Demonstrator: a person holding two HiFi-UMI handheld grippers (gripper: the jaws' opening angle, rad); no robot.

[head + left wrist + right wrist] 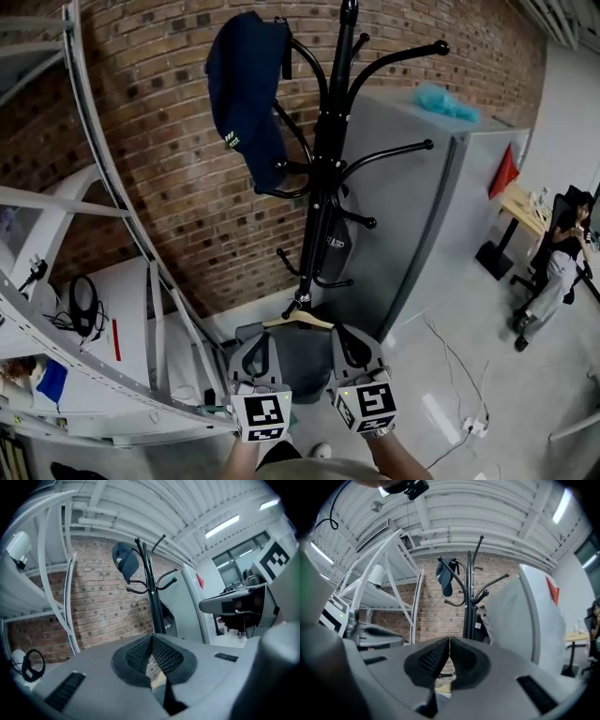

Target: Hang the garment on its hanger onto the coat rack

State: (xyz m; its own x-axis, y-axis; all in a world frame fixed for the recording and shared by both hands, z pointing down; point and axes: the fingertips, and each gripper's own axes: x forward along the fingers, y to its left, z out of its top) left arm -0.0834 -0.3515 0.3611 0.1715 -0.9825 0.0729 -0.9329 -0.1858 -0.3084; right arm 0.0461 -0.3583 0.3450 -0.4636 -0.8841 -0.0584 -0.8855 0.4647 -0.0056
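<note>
In the head view a wooden hanger (300,322) with a dark grey garment (302,364) hanging from it is held low between my two grippers, in front of the foot of the black coat rack (323,187). My left gripper (257,339) is shut on the hanger's left arm. The right gripper (352,333) is shut on its right arm. In each gripper view the pads meet at the tips, with pale wood (157,677) (442,682) showing just behind them. The rack (152,597) (468,606) stands ahead against the brick wall. A dark blue cap (248,89) hangs on an upper left hook.
White metal shelving (94,187) curves along the left, with headphones (82,305) on a shelf. A tall grey cabinet (422,206) stands right behind the rack. A person (562,258) sits at a desk far right. A power strip (439,412) and cable lie on the floor.
</note>
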